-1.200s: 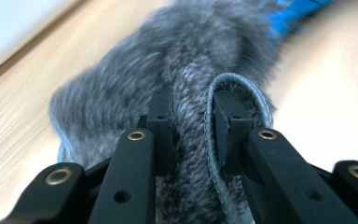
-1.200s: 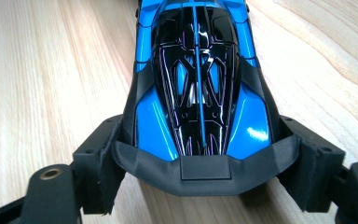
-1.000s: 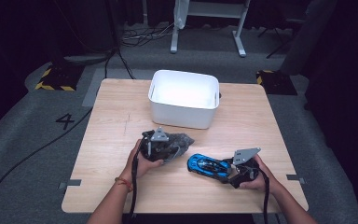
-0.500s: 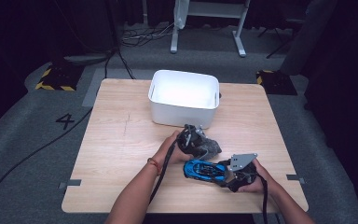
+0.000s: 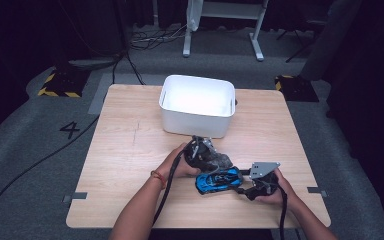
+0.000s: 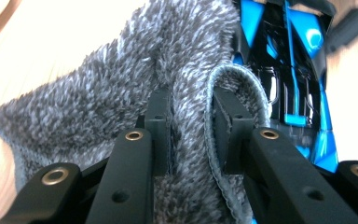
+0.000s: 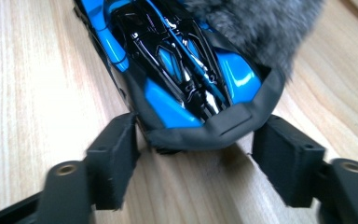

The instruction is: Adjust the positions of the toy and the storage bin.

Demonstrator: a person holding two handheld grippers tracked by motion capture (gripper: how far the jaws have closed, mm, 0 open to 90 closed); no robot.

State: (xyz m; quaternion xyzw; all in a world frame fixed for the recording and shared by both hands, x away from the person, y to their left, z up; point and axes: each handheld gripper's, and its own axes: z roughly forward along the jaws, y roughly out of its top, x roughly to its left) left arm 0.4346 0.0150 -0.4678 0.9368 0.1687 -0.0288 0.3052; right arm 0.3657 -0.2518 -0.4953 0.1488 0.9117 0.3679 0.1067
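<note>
The left gripper (image 5: 203, 156) is clamped on a fold of the grey fluffy cloth (image 6: 121, 93), the pile bunched between its 2 pads, and it holds the cloth right over the blue toy car (image 5: 219, 178). In the left gripper view the car's glossy blue and black body sits just beyond the jaws, partly under the cloth's hemmed edge. The right gripper (image 5: 252, 187) is at the car's near end: in its own view the car's (image 7: 177, 60) black end piece lies between the 2 jaws, the left pad touching or nearly touching its corner, the right pad standing a little off. Those jaws have just been closing with the car between them, but they do not yet pinch it from both sides.

The work in hand looks like wiping the car with the cloth while the other gripper steadies it. To do it well, I judge the right jaws should close squarely on the car's end before any stroke, so the car cannot skid on the wooden table (image 5: 125, 145). The cloth should then drag along the body with light pressure. The white bin (image 5: 197, 107) stands well beyond both grippers.
</note>
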